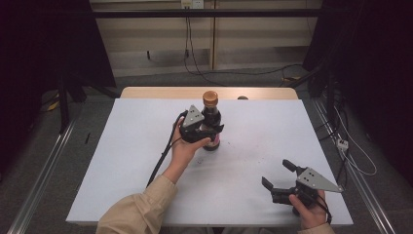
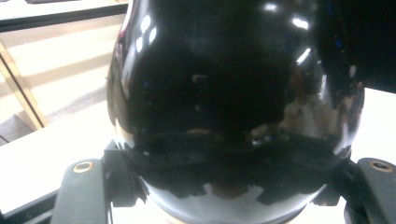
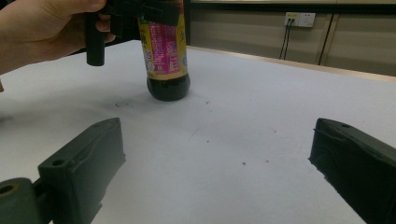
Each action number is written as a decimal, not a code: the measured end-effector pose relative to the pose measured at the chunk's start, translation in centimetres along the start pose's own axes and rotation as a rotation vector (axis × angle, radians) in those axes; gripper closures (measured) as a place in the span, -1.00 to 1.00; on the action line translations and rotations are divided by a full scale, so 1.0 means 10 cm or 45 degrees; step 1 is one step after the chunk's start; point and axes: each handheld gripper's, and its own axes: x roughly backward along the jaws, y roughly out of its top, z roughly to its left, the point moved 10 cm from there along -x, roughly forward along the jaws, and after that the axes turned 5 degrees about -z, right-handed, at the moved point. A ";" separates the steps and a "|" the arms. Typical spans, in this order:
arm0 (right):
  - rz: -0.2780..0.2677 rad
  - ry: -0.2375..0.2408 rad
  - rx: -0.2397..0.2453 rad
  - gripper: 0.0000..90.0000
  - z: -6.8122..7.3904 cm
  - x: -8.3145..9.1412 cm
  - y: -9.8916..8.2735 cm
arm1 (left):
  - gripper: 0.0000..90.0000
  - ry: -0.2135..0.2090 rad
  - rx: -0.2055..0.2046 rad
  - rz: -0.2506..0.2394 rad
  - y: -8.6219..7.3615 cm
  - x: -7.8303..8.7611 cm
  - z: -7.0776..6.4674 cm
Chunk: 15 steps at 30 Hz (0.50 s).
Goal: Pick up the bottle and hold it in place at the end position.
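High view: my left gripper clamped on the dark bottle

High view shows my left gripper [image 1: 210, 130] closed around the body of the dark glass sauce bottle with the brown cap and pink-and-yellow label [image 1: 212, 113], which stands upright on the white table top [image 1: 122, 161], a little beyond its middle. My left hand [image 1: 187, 146] holds that gripper level, jaws pressed against the bottle's two sides just above the label. Left gripper view has the glossy black glass [image 2: 224, 93] bulging between my two jaws, touching both.

Right gripper [image 1: 281, 178] rests low near the table's near right corner, well apart from the bottle, in my right hand [image 1: 309, 207]. Its jaws stand wide apart with nothing between them; in the right gripper view bare white table lies in the gap, and the bottle [image 3: 167, 60] stands farther off, its base on the surface
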 end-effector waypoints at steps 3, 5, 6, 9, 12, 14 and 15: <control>0.001 0.000 0.004 -0.95 0.00 -0.01 0.00 | -0.35 -0.005 0.018 -0.011 -0.01 0.00 0.00; 0.006 0.003 0.000 -0.95 0.01 -0.01 -0.01 | -0.34 -0.012 0.024 -0.023 -0.02 0.00 0.00; 0.011 0.007 -0.004 -0.95 0.01 -0.02 -0.01 | -0.34 -0.007 0.030 -0.023 -0.01 0.00 0.00; 0.026 0.021 -0.004 -0.95 0.02 -0.03 -0.03 | -0.34 0.000 0.021 -0.023 -0.01 0.00 0.01; 0.023 0.027 -0.014 -0.95 0.02 -0.06 -0.01 | -0.34 -0.015 0.023 -0.028 -0.01 -0.01 0.00; 0.024 0.021 -0.010 -0.95 0.01 -0.09 0.01 | -0.34 -0.026 0.036 -0.041 -0.01 -0.01 0.00; 0.023 0.017 -0.013 -0.95 0.01 -0.11 0.02 | -0.34 -0.030 0.035 -0.042 -0.01 -0.01 0.00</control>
